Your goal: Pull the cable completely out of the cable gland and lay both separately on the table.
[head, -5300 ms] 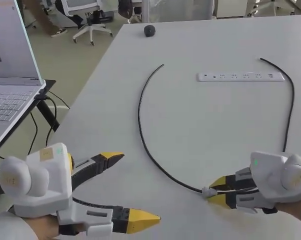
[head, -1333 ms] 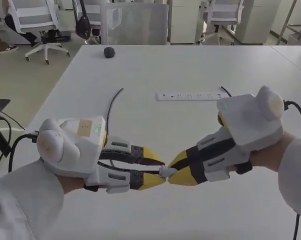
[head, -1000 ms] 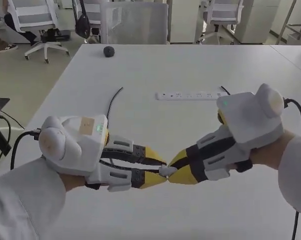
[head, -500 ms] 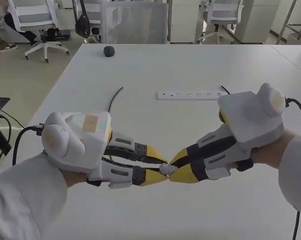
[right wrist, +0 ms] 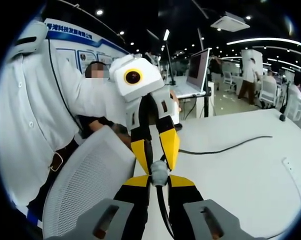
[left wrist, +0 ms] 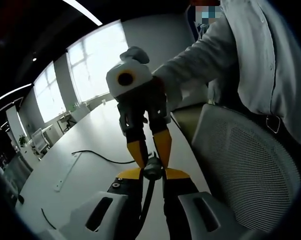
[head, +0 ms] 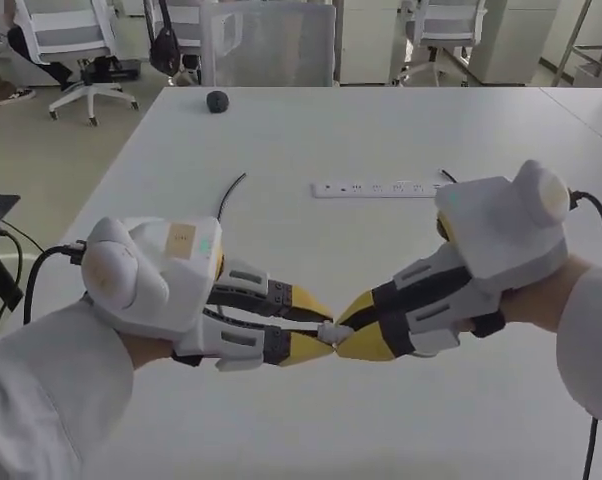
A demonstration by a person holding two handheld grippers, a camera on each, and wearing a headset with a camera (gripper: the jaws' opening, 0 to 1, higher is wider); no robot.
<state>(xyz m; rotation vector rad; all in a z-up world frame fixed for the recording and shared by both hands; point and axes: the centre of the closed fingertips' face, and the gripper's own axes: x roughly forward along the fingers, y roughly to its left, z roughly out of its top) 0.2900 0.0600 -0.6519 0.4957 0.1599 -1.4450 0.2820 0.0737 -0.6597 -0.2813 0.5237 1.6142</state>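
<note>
Two tips meet over the tabletop [head: 381,130]: left hand-held gripper [head: 324,329] and right hand-held gripper [head: 342,333] both pinch the cable gland [head: 330,331] threaded on its black cable [head: 226,195].

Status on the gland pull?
Left gripper, right gripper both shut on cable gland, tip to tip. Cable not yet out. Power strip beyond, not in the way.

A small grey cable gland [head: 328,330] is seen at lower centre, with the black cable [right wrist: 220,146] threaded through.

White table [head: 381,130], office chairs [head: 66,40] beyond
</note>
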